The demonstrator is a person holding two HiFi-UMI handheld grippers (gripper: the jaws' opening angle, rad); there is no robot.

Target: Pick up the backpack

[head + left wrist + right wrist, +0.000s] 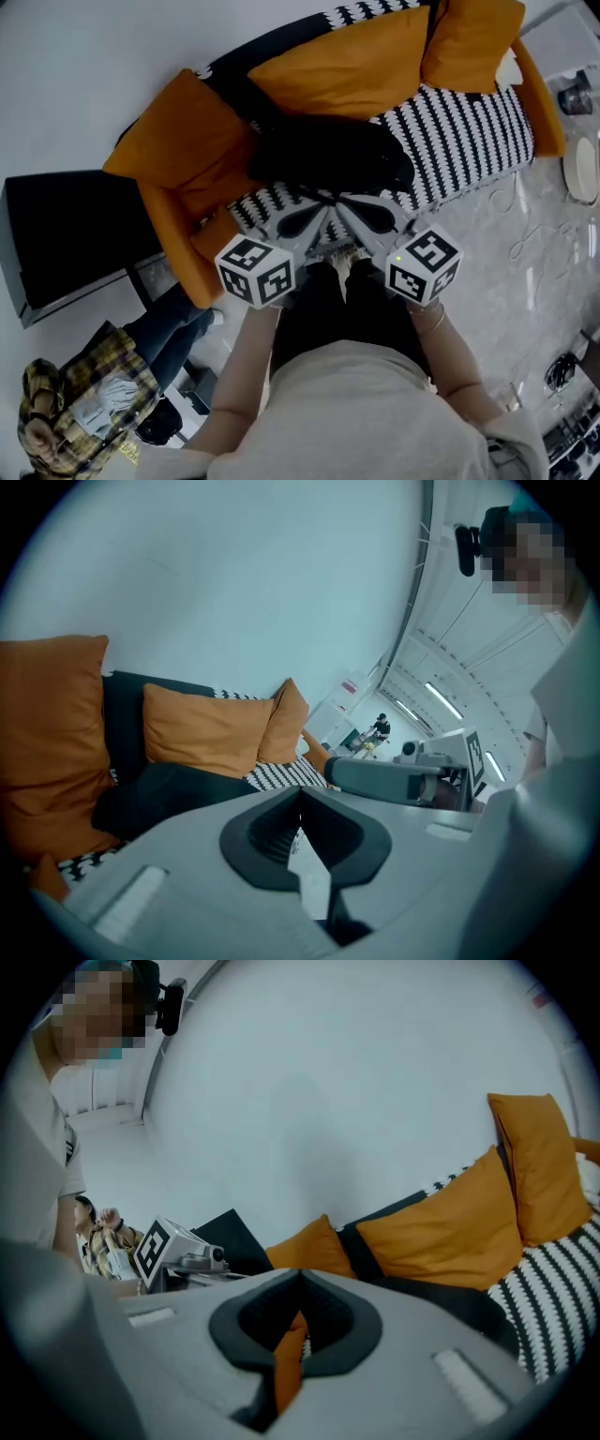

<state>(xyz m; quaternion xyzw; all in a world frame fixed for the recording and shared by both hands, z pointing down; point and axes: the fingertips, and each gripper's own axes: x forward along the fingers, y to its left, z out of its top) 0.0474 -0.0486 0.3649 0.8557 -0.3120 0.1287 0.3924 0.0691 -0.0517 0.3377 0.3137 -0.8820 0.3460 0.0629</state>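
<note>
The black backpack (328, 155) is seen lying on the striped sofa (469, 131), among orange cushions (347, 66). The left tool (314, 216) and right tool (364, 212) are held closed and empty, near it.

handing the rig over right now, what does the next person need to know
Left gripper: jaws together, holding nothing.
Right gripper: jaws together, holding nothing.
The black backpack lies on the sofa seat among the orange cushions, ahead of both grippers and untouched.
Done: nothing yet.
Left: open a gripper, reach in, grip the backpack, lift it.
</note>
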